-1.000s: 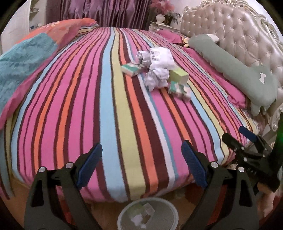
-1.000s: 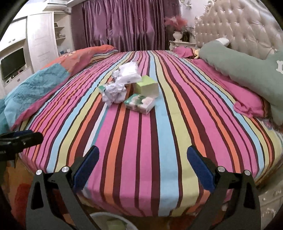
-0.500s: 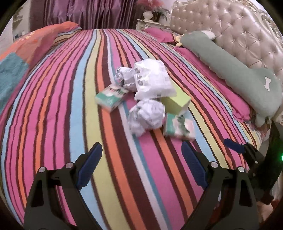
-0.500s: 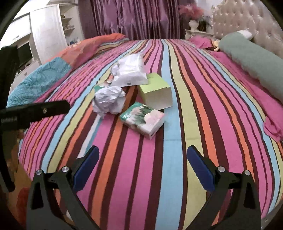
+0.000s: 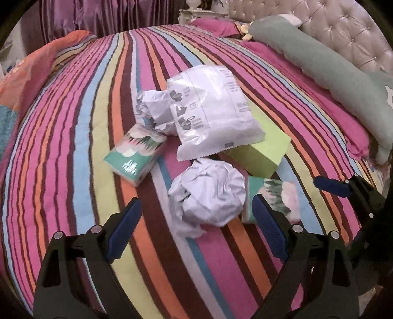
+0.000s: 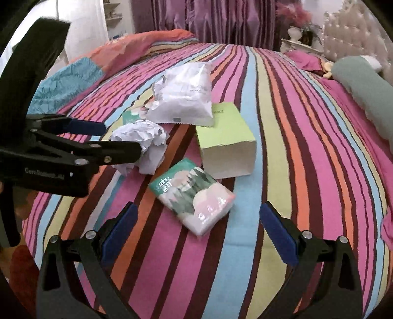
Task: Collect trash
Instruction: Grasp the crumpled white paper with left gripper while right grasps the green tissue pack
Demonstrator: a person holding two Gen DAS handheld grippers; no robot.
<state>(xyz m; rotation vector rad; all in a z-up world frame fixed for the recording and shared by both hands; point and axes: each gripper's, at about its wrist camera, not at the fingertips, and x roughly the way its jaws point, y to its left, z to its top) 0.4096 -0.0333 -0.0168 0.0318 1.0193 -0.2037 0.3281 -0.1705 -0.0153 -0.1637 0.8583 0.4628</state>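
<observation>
A pile of trash lies on the striped bed. A crumpled white paper ball [image 5: 208, 198] sits just ahead of my open left gripper [image 5: 196, 225], between its fingertips. Behind it are a white plastic bag [image 5: 211, 110], a second crumpled paper [image 5: 153, 108], a green box [image 5: 262, 149] and a teal tissue pack [image 5: 135, 157]. In the right wrist view a second tissue pack [image 6: 194, 196] lies just ahead of my open right gripper [image 6: 196, 225], with the green box [image 6: 226, 142], the bag [image 6: 184, 95] and the paper ball [image 6: 145, 144] beyond. The left gripper [image 6: 98, 139] shows there beside the ball.
A long green pillow [image 5: 331, 68] and pink pillows lie along the tufted headboard [image 5: 343, 27] at the right. An orange and blue quilt [image 6: 81, 71] lies folded at the bed's far left. Purple curtains [image 6: 221, 19] hang behind the bed.
Both grippers have moved forward over the bed toward the trash pile. The bin below the bed edge has dropped out of view. Both stay open.
</observation>
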